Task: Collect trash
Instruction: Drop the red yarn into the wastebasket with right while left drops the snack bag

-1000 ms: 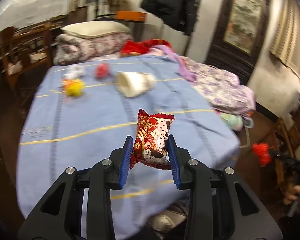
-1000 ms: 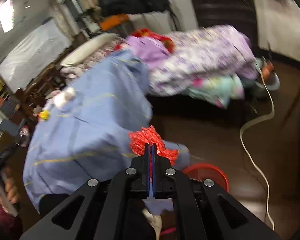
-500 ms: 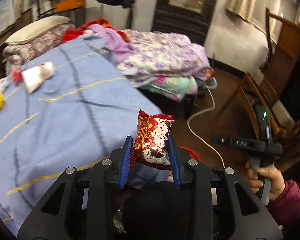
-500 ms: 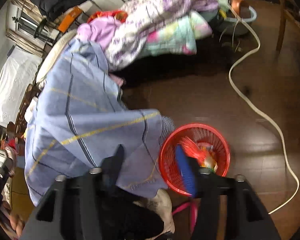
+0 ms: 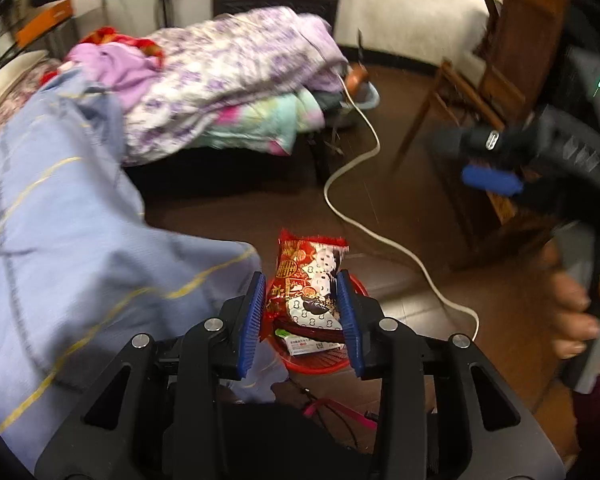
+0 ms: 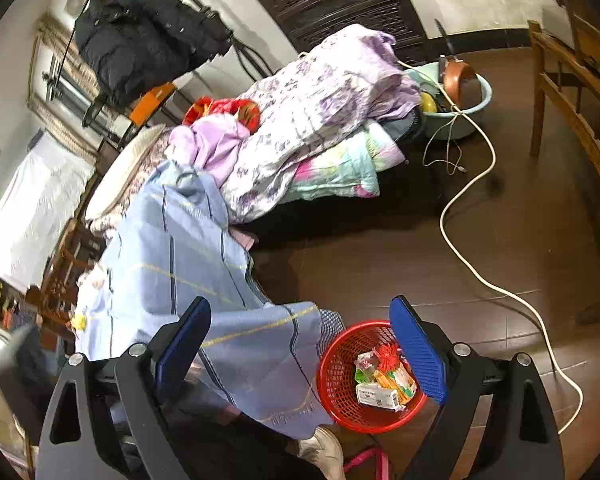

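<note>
Above the round red plastic basket [image 5: 320,354] on the floor, the left gripper [image 5: 302,312] pinches a shiny red snack packet [image 5: 307,284] and should open right over it, while the right gripper [image 6: 300,360] gapes wide, empty.

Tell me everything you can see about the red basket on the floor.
The red basket is round, of open plastic mesh as it looks, and stands upright on the dark floor beside the hanging blue bedsheet. Inside lie a red crumpled scrap, a white printed packet and other small wrappers. In the left wrist view it sits below the snack packet held by the left hand-held gripper.
</note>
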Demonstrator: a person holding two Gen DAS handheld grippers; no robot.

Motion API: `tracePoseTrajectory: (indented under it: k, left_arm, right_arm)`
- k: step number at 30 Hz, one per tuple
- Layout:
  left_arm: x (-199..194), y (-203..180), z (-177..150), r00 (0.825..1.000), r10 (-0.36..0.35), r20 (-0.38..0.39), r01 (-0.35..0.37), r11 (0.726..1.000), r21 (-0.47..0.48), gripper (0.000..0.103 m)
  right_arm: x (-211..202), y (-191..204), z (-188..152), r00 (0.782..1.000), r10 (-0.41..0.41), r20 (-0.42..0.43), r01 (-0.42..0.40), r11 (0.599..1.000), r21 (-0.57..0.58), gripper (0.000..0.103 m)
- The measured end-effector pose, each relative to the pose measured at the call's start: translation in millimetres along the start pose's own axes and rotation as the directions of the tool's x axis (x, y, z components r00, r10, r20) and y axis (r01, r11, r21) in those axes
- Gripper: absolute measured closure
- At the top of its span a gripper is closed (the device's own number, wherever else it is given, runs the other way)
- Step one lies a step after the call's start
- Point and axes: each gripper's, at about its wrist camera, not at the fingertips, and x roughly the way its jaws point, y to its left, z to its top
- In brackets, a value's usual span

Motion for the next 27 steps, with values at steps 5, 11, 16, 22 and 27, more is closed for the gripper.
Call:
tracePoseTrajectory:
  k: [5,11,16,22,27]
  left_arm:
    - [43.2,-19.4,5.1,0.998,0.002,-0.067,0.001,0.999,0.054,0.058]
    - [53.1,-16.4,8.2,0.998,-0.026,-0.059,0.026,1.000,0.014,0.028]
    - [41.8,1.2,-0.5,0.999,-0.024,-0.038,0.021,0.997,-0.079,0.024]
    - [20.9,1.8,-7.9,0.997,0.062,0.052,-0.057,0.994,-0.094,0.016]
    - [13.8,5.7,-15.9,0.995,0.081,0.064,-0.074,0.991,-0.114,0.015]
  right_arm:
    - [-10.9,-11.9,7.4,0.999,-0.001,0.036,0.001,1.000,0.016,0.014]
    - [-15.2,-9.2,7.6,0.999,-0.008,0.049,0.008,1.000,-0.008,0.014]
    - [-18.6,-2.4,5.9,0.998,-0.001,0.060,0.002,1.000,-0.015,0.014]
    - [-18.0,22.0,-1.0,0.999,-0.019,0.047,0.022,0.997,-0.074,0.014]
    - [-27.2,42.0,-3.4,0.996,-0.048,0.078,0.057,0.991,-0.122,0.011]
